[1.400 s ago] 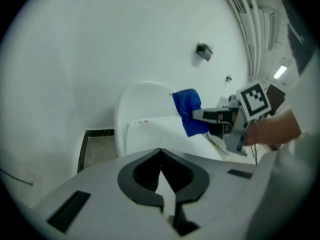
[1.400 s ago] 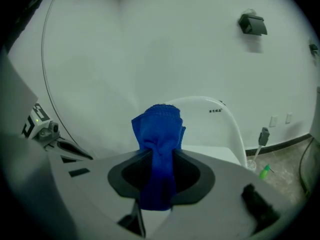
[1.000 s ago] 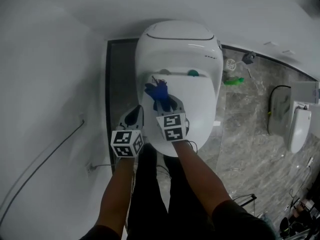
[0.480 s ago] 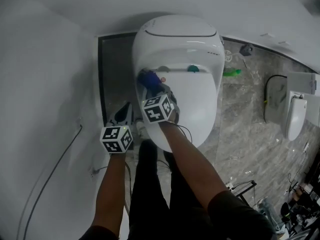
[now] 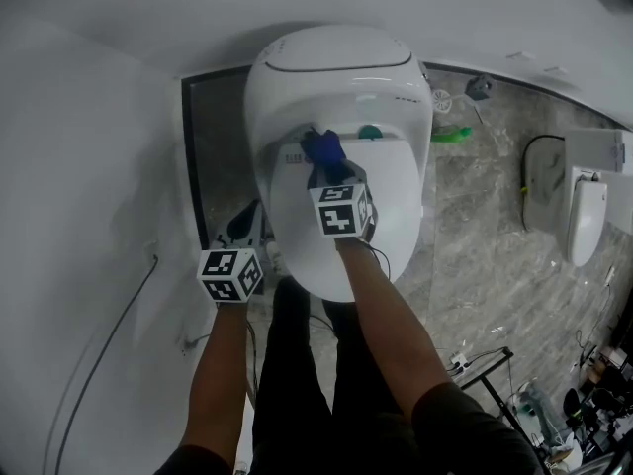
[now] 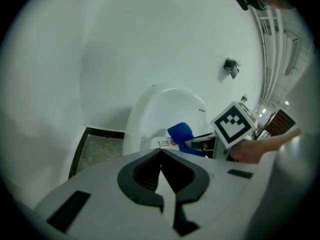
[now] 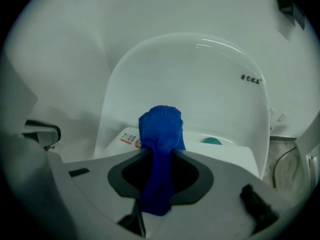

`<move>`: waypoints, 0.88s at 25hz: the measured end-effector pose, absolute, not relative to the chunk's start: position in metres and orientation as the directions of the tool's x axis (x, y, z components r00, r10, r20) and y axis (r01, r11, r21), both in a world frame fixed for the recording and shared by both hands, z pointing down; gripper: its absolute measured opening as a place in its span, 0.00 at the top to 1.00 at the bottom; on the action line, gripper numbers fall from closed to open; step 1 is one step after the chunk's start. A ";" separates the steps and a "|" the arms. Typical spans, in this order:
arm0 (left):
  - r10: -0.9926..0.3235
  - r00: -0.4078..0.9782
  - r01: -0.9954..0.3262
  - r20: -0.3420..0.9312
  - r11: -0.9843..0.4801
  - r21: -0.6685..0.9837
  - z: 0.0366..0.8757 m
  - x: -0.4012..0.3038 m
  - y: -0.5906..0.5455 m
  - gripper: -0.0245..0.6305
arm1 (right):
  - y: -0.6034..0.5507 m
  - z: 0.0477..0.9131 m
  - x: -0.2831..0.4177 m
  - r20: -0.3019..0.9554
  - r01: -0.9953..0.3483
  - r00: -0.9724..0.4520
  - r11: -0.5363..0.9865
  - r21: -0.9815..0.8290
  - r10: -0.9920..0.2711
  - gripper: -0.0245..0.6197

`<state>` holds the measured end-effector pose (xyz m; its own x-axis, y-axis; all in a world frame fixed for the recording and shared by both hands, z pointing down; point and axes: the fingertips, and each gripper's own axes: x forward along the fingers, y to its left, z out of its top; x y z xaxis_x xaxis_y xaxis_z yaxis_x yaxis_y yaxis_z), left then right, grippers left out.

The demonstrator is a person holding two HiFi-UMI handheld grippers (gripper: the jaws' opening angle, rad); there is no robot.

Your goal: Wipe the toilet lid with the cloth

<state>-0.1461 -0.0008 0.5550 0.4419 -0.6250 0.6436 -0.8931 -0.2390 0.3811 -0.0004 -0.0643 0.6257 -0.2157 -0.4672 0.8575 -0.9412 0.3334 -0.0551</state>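
Note:
The white toilet lid [image 5: 391, 201] lies closed under my right arm. My right gripper [image 5: 327, 166] is shut on a blue cloth [image 5: 323, 149], whose bunched end rests at the lid's back edge near the hinge. In the right gripper view the blue cloth [image 7: 160, 134] stands bundled between the jaws, over the lid [image 7: 225, 156], with the tank cover [image 7: 200, 74] behind. My left gripper [image 5: 247, 231] hangs shut and empty beside the toilet's left flank. In the left gripper view the cloth [image 6: 183, 135] and the right gripper's marker cube [image 6: 232, 124] show ahead.
A green round button [image 5: 370, 133] sits behind the lid's hinge, and a small label [image 7: 130, 138] lies left of the cloth. White wall [image 5: 89, 166] stands close on the left. Marble floor [image 5: 475, 255] spreads right, with a green object [image 5: 450, 135] and a white bin [image 5: 584, 221].
My right gripper has carried the cloth from the lid's left side towards the middle of its back edge. The left gripper has sunk a little beside the bowl.

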 end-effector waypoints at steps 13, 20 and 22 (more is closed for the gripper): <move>-0.594 0.480 -0.876 0.646 -0.285 0.390 0.557 -0.093 -0.002 0.95 | -0.066 0.630 0.168 0.853 -0.988 -0.083 0.156 -0.002 -0.515 0.81; -0.593 0.474 -0.877 0.651 -0.252 0.409 0.562 -0.094 0.002 0.95 | -0.055 0.643 0.221 0.862 -0.996 -0.022 0.083 0.024 -0.506 0.82; -0.599 0.469 -0.877 0.649 -0.227 0.423 0.562 -0.098 0.003 0.95 | -0.053 0.643 0.227 0.861 -0.998 -0.011 0.053 0.018 -0.509 0.82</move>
<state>-0.0981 0.0030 0.5624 0.4685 -0.5994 0.6490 -0.8770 -0.2270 0.4234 0.2273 -0.0530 0.6431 -0.0115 -0.5091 0.8607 -0.9984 0.0528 0.0179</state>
